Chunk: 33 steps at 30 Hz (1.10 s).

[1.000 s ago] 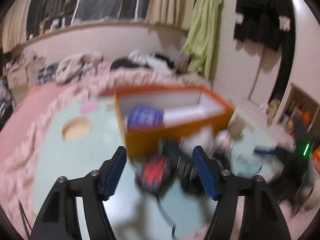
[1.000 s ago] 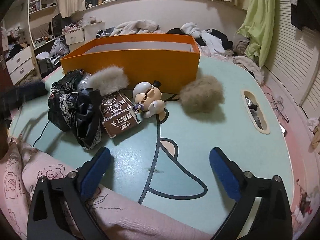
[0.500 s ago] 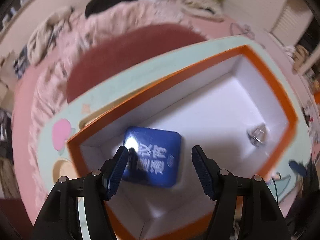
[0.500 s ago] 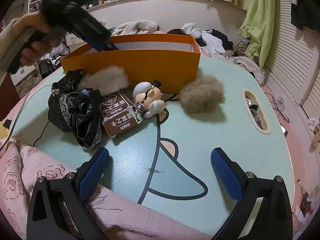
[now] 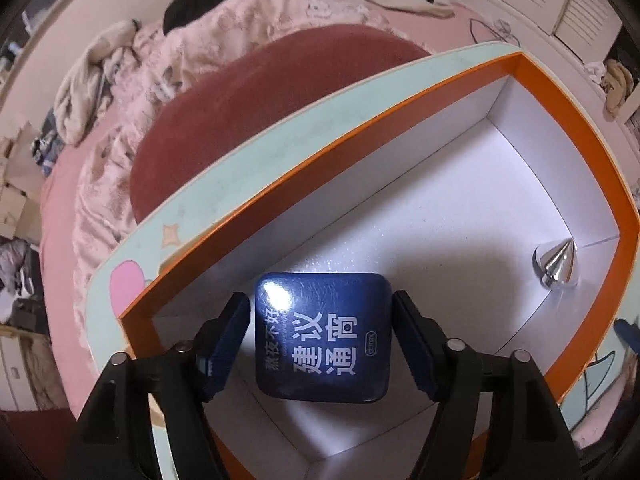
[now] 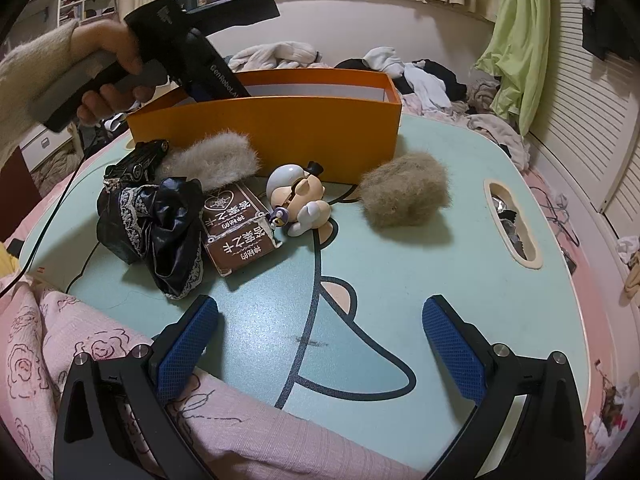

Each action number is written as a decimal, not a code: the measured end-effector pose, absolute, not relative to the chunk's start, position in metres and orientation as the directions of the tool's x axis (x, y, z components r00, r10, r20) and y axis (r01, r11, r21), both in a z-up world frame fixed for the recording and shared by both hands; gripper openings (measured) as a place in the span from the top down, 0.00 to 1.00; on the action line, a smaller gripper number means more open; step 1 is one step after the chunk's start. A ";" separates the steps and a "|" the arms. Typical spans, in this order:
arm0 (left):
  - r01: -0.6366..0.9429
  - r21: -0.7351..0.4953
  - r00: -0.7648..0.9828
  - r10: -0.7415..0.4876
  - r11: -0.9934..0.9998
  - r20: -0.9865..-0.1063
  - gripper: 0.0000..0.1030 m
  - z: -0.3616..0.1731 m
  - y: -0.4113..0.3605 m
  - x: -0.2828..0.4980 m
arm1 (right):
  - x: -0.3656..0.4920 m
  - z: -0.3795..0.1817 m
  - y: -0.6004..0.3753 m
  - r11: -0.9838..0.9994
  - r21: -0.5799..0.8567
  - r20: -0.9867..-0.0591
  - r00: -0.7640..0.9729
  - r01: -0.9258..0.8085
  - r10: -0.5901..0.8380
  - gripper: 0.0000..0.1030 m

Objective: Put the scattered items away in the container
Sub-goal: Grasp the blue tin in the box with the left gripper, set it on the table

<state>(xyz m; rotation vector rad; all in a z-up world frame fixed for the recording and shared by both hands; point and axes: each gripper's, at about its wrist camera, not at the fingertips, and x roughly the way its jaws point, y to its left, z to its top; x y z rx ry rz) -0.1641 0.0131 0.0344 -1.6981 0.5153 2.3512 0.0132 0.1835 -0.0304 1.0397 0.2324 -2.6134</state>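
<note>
The orange box point(image 5: 580, 128) with a white inside stands on the pale green table point(image 6: 400, 280). A dark blue packet point(image 5: 324, 336) with white lettering lies on the box floor, and a silver cone point(image 5: 558, 266) rests in the far corner. My left gripper point(image 5: 320, 302) points down into the box, open, its pads straddling the packet close to its sides. In the right wrist view a hand holds the left gripper point(image 6: 208, 68) with its fingertips hidden behind the box wall point(image 6: 280, 132). My right gripper point(image 6: 316, 320) hangs open and empty over the table's near edge.
In front of the box lie a grey fur tuft point(image 6: 212, 158), a brown fur ball point(image 6: 404, 194), a small figurine point(image 6: 298, 200), a brown carton point(image 6: 238, 228), black lace cloth point(image 6: 160, 228) and a black car-like item point(image 6: 136, 162). A pink blanket point(image 6: 100, 360) borders the table.
My left gripper swung from in front of the orange box to above it, tipped downward and came down around the blue packet. Its jaw width looks the same. The right gripper stayed still.
</note>
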 end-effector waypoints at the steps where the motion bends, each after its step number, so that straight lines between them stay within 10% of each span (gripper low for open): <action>1: -0.349 0.160 -0.325 -0.041 -0.923 -0.945 0.36 0.035 0.011 -0.164 | 0.013 -0.030 0.184 -0.936 -0.033 -0.691 -0.685 0.350 -0.232 0.01; 20: -0.401 -0.291 -0.536 0.480 -0.869 -0.695 0.36 0.128 -0.026 -0.032 | 0.016 -0.029 0.183 -0.936 -0.031 -0.691 -0.684 0.350 -0.232 0.01; 33: -0.328 -0.223 -0.532 0.375 -0.918 -0.760 0.36 0.018 -0.009 0.047 | 0.020 -0.027 0.184 -0.937 -0.032 -0.692 -0.684 0.349 -0.231 0.01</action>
